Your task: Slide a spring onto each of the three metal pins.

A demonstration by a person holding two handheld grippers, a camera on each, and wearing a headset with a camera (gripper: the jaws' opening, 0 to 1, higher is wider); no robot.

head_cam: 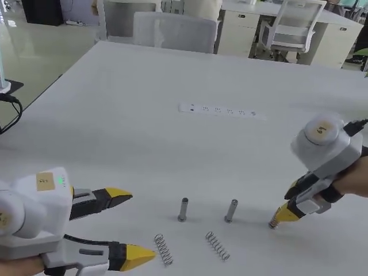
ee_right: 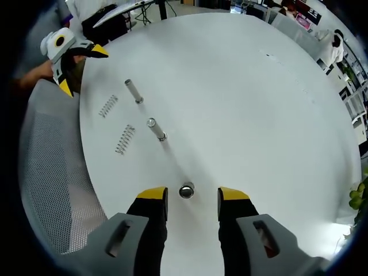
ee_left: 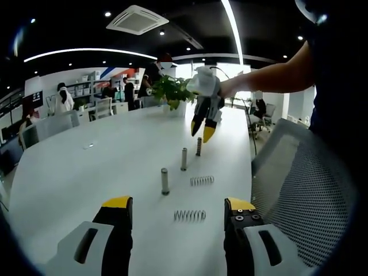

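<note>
Tan stickers are seen on both grippers, their marks too small to read. Three pins are counted upright on the table (head_cam: 172, 144): one bare pin (head_cam: 183, 209), a second bare pin (head_cam: 231, 210), and a third pin (ee_right: 186, 190) sleeved by a spring (ee_left: 199, 147). Two loose springs (head_cam: 163, 249) (head_cam: 217, 245) lie in front. The right gripper (ee_left: 200, 131) is held partly open astride the third pin, gripping nothing. The left gripper (head_cam: 138, 224) is spread wide and empty, beside the loose springs.

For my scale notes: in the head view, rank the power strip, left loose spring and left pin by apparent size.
1. power strip, though farthest.
2. left loose spring.
3. left pin, upright and foreshortened; the nearer spring's lead over it is unsure.
</note>
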